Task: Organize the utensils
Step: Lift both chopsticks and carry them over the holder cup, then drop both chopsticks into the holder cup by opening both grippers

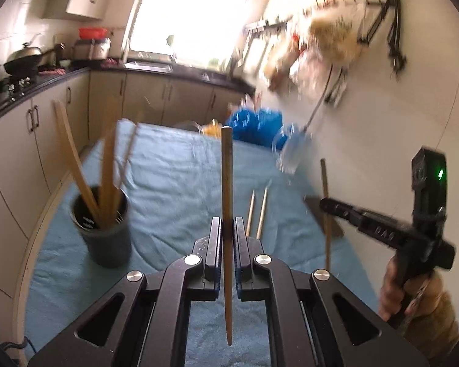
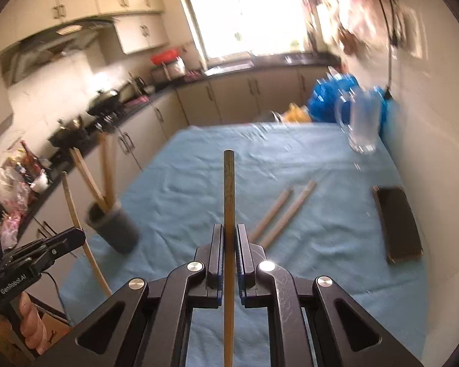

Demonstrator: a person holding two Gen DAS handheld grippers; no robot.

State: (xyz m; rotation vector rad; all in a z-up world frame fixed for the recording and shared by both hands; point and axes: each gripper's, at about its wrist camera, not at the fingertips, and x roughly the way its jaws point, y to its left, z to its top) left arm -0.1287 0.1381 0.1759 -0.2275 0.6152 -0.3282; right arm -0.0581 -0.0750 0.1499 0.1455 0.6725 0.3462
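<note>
My left gripper (image 1: pixel 228 226) is shut on a wooden chopstick (image 1: pixel 227 183), held upright above the blue cloth (image 1: pixel 174 177). My right gripper (image 2: pixel 229 235) is shut on another wooden chopstick (image 2: pixel 229 189), also upright. In the left wrist view the right gripper (image 1: pixel 327 205) shows at the right with its chopstick (image 1: pixel 326 202). A dark grey utensil cup (image 1: pixel 105 229) with several wooden utensils stands at the left; it also shows in the right wrist view (image 2: pixel 114 227). Two chopsticks (image 2: pixel 283 214) lie side by side on the cloth, also seen past my left fingers (image 1: pixel 257 211).
A dark flat box (image 2: pixel 397 223) lies at the table's right by the white wall. A glass mug (image 2: pixel 361 119) and a blue bag (image 2: pixel 330 94) stand at the far end. Kitchen cabinets (image 1: pixel 46 122) run along the left. The table's left edge (image 1: pixel 30 244) drops off.
</note>
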